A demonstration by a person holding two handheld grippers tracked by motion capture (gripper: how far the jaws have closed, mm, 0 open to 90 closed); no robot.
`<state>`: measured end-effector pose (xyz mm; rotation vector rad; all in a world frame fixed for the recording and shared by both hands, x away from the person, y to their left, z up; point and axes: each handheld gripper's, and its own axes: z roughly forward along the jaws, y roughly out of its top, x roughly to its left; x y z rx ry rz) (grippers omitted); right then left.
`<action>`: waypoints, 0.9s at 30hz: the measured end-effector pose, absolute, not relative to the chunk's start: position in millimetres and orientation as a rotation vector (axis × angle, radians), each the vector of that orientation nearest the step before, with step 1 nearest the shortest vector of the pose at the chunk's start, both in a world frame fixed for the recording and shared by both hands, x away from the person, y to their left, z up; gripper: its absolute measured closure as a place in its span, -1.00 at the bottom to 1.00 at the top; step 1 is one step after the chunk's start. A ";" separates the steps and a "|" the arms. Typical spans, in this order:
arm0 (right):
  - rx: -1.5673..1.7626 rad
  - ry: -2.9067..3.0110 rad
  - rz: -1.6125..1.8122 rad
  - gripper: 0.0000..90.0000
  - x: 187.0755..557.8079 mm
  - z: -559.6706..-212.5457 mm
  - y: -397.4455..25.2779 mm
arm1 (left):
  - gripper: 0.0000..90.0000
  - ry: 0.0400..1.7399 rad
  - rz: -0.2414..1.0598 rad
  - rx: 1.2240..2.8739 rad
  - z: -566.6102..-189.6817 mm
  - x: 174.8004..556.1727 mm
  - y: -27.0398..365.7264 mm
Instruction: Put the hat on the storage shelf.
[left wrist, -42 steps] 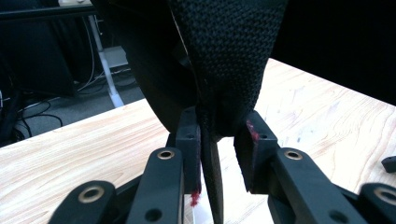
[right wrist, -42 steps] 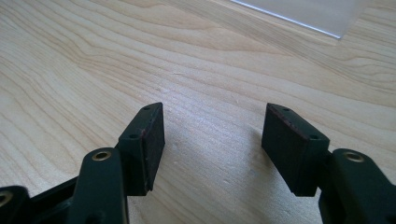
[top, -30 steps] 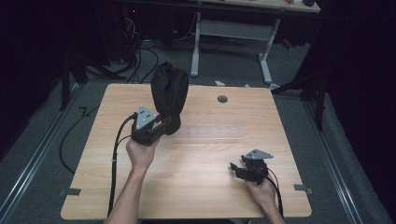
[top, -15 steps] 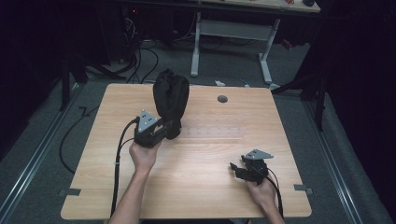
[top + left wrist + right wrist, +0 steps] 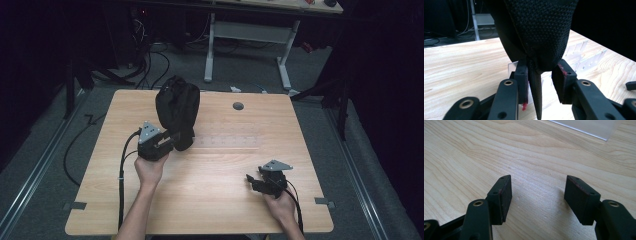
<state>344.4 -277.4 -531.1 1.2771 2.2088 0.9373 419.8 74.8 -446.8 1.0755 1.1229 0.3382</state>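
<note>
- Table (image 5: 200, 200): light wood top. We work from its near edge, with a dark round grommet (image 5: 238, 106) set toward the far edge.
- Black fabric bag (image 5: 177, 107): coarse woven cloth, bulging and soft. In the high view it stands over the left-centre of the table, raised by one end. Whether its lower part touches the wood we cannot tell.
- Left gripper (image 5: 172, 141): held in our left hand (image 5: 148, 167), jaws pointed at the bag's bottom edge. In the left gripper view the jaws stand a little apart, with the bag's lower end and a stiff seam or tab (image 5: 535, 87) sitting between them. The cloth presses against both pads, so we judge it lightly pinched, not firmly clamped.
- Clear plastic divider rack (image 5: 225, 141): a low, transparent, slotted piece lying flat mid-table, just beside the bag and behind it in the left gripper view.
- Right gripper (image 5: 256, 181): rests low at the near right of the table, well apart from the bag. Its jaws are spread wide over bare wood and hold nothing.
- Step in hand, as we judge it: handling the bag by its lower edge with the left gripper alone.
- Next move, as we judge it: a surer hold on the seam. The limp cloth will sag, so the idle right gripper could take the other end.
</note>
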 end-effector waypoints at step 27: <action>1.279 2.209 0.938 -0.13 344.3 -531.0 -277.4 | -0.50 1.192 0.238 1.108 -448.2 404.5 97.1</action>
